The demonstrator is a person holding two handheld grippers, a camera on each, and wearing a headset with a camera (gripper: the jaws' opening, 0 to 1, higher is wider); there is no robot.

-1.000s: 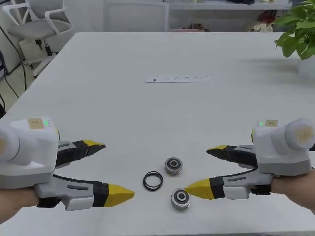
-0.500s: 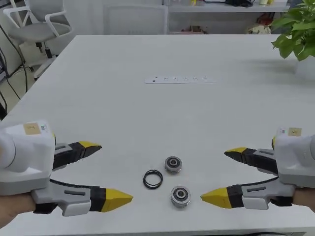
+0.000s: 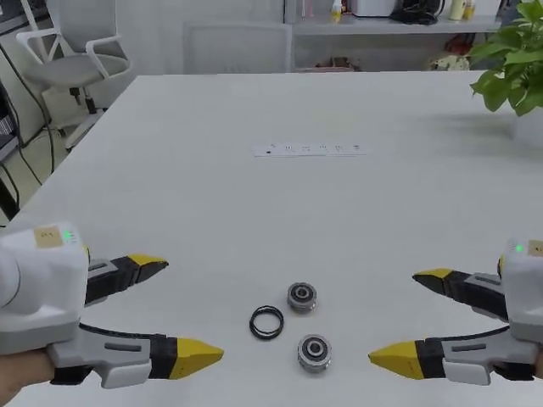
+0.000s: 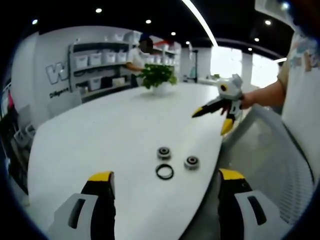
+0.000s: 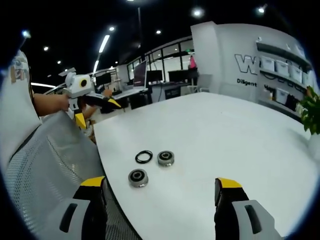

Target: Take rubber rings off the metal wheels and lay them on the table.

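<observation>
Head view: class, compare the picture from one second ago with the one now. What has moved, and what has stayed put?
The right tongs drew back to the right, away from the near wheel. The left tongs eased back slightly. Both stayed open, holding nothing. The near wheel, the far wheel and the loose rubber ring lie on the table as before.

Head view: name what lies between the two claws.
Between the left claw and the right claw the head view shows a loose black rubber ring, the far metal wheel and the near metal wheel, all on the table.
</observation>
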